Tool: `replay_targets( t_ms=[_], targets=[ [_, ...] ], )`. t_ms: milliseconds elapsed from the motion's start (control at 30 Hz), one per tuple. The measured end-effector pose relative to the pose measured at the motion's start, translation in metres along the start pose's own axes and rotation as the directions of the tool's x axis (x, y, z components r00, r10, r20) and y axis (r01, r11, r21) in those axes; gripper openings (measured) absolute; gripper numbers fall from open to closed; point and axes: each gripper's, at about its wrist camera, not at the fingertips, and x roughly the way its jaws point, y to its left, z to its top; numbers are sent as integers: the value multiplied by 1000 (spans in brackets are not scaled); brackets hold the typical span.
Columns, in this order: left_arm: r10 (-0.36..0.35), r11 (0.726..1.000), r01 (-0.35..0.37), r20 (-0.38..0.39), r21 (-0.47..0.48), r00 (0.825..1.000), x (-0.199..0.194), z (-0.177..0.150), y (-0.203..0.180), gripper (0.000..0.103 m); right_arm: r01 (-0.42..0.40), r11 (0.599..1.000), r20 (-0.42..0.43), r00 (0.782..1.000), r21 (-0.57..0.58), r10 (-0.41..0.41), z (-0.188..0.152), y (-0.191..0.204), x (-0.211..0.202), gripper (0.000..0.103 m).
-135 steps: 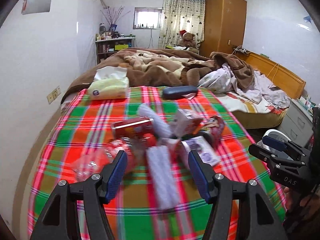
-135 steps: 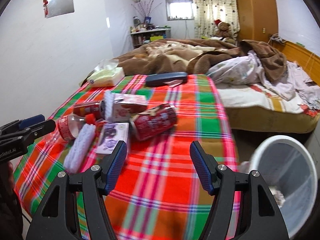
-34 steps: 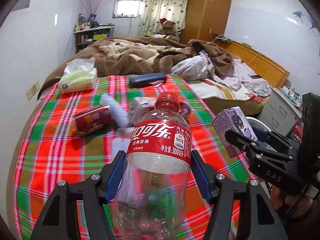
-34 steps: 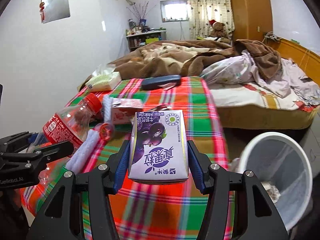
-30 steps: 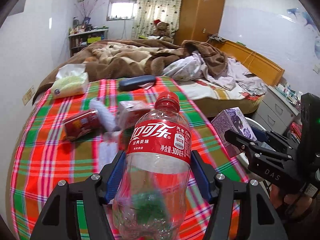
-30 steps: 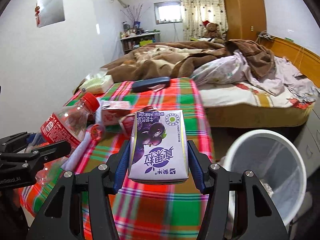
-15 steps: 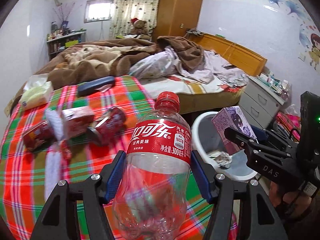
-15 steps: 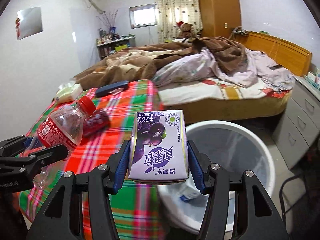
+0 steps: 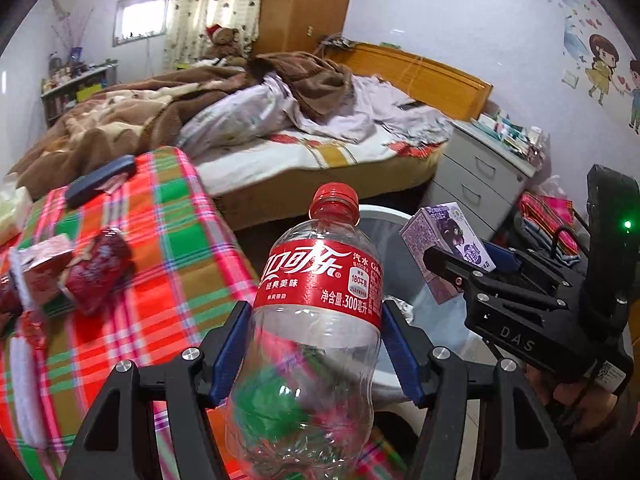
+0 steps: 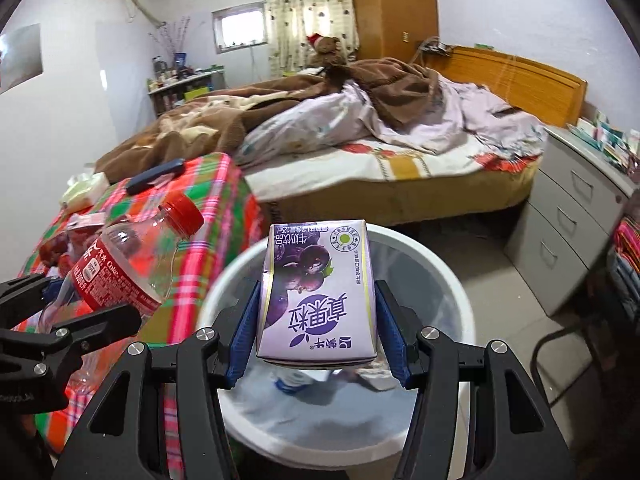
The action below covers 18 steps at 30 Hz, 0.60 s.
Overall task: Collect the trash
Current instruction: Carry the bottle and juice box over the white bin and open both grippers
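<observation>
Unmade bed (image 10: 360, 132), teddy (image 10: 326, 46) (far end), wardrobe (image 9: 304, 4)

We see the round white plastic bin (image 10: 452, 280) with its mouth open upward, only scraps at the bottom. The purple milk carton (image 10: 318, 300) in our right gripper (image 10: 318, 320) hangs over that mouth. The clear red-labelled cola bottle (image 9: 316, 320) in our left gripper (image 9: 316, 344) sits close on the left, crowding the bin's table-side rim. The plaid-covered table edge (image 10: 224, 248) hems the left; bare floor lies between the bin and the grey drawer cabinet (image 10: 568, 232).
</observation>
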Motion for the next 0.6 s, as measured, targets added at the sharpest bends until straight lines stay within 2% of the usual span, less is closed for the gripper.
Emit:
replay_targets(
  t_ms=[233, 600],
  targets=[
    [-30, 999, 31, -47, 20, 998, 37, 6, -20, 65, 36, 999, -70, 997, 23, -34, -6, -24, 17, 57],
    [-43, 999, 46, -105, 23, 994, 73, 12, -30, 65, 54, 998, -147, 988, 11, -52, -15, -37, 30, 57]
  ],
)
